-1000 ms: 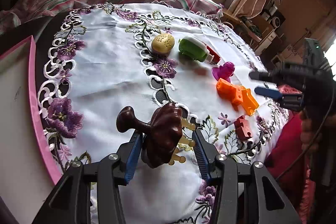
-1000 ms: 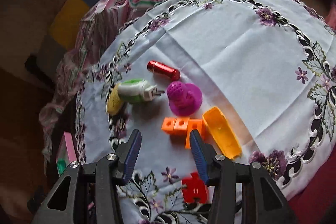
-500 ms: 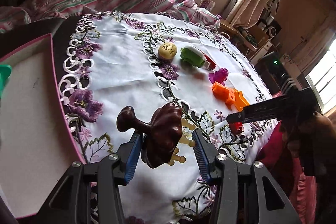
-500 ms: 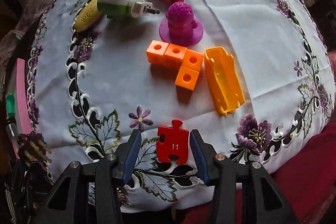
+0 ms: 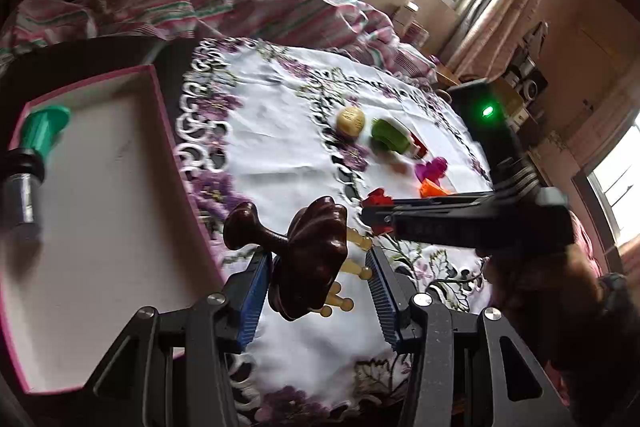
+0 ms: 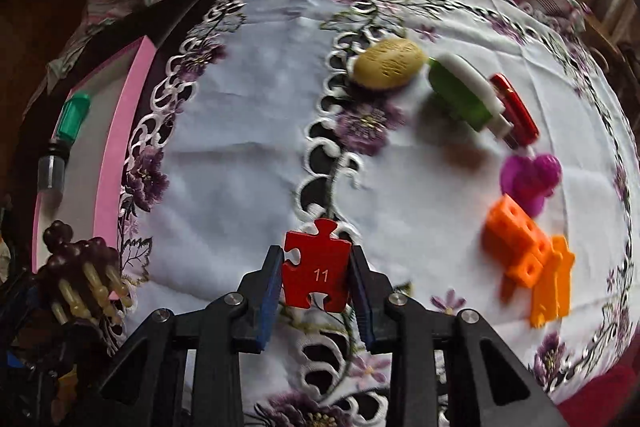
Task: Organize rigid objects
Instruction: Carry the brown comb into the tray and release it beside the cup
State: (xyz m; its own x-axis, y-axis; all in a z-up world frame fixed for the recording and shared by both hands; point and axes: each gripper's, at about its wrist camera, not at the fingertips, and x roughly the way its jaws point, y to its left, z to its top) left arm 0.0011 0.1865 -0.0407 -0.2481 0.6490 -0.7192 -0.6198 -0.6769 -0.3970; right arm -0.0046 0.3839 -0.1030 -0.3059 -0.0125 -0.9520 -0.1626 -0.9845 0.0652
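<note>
Your two tools over the surface

Between your right tool (image 6: 316, 287) fingers sits the puzzle piece (image 6: 316, 273); the tray (image 6: 116, 163) lies far left of it, the blocks (image 6: 516, 243) right, the egg-shaped piece (image 6: 390, 63) ahead.

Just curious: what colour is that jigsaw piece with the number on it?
Red, with a white 11. The jigsaw piece shows best in the right wrist view.

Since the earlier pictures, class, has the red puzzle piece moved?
Yes. The red puzzle piece, which lay flat on the tablecloth near its edge, is now pinched in the right tongs, which just closed on it, carried toward the pink tray.
</note>
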